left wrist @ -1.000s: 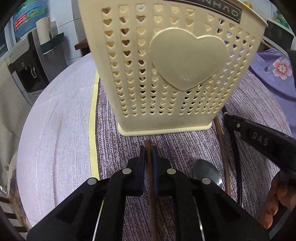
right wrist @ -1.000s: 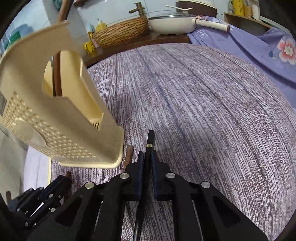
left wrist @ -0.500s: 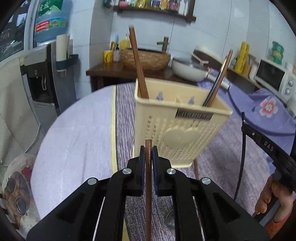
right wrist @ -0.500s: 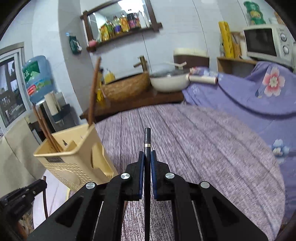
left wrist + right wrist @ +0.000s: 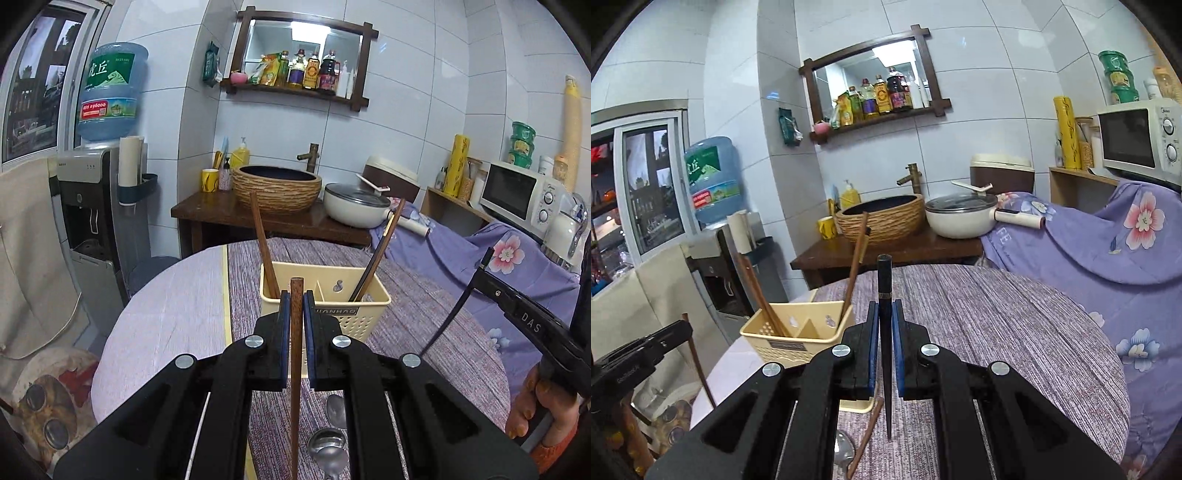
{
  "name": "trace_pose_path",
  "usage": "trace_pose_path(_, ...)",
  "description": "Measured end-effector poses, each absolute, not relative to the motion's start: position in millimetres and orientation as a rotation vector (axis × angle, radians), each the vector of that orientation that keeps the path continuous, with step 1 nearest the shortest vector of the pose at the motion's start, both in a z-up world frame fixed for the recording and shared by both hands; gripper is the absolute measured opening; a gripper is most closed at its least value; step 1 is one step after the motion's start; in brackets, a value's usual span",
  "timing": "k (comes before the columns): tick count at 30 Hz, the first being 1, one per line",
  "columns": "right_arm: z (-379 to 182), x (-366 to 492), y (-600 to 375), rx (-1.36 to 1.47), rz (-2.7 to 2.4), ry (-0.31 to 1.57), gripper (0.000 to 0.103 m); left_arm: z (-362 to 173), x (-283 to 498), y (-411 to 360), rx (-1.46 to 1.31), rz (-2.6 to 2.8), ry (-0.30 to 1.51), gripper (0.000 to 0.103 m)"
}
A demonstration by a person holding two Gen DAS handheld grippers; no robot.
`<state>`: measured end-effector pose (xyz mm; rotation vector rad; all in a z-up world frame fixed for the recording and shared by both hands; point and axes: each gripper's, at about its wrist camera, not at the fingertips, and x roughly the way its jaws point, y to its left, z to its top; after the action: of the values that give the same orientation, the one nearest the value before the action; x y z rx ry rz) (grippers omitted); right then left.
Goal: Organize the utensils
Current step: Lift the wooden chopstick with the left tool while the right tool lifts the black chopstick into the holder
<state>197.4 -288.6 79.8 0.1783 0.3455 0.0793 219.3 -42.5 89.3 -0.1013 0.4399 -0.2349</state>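
Observation:
My left gripper (image 5: pixel 295 299) is shut on a brown wooden chopstick (image 5: pixel 294 387), held upright above the round table in front of the cream utensil basket (image 5: pixel 360 321). The basket holds brown chopsticks (image 5: pixel 263 247) on its left and a dark one (image 5: pixel 380 251) on its right. My right gripper (image 5: pixel 885 310) is shut on a black chopstick (image 5: pixel 884 332), raised to the right of the basket (image 5: pixel 783 341). A brown chopstick (image 5: pixel 866 435) and metal spoons (image 5: pixel 328 448) lie on the cloth below.
The round table has a purple striped cloth (image 5: pixel 997 332). Behind stand a wooden counter with a wicker basin (image 5: pixel 277 188), a white pan (image 5: pixel 356 210), a water dispenser (image 5: pixel 92 206) and a microwave (image 5: pixel 521 195). A purple floral cover (image 5: pixel 1108 240) lies at the right.
Both grippers have lifted their chopsticks off the table and drawn back and up from the basket, which now appears smaller and lower in both views.

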Motion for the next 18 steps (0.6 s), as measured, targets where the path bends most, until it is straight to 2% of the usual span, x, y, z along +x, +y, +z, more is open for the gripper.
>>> trace_pose_path(18, 136, 196, -264, 0.115, 0.235, 0.338, 0.007, 143, 214, -45, -0.066, -0.277, 0.367, 0.007)
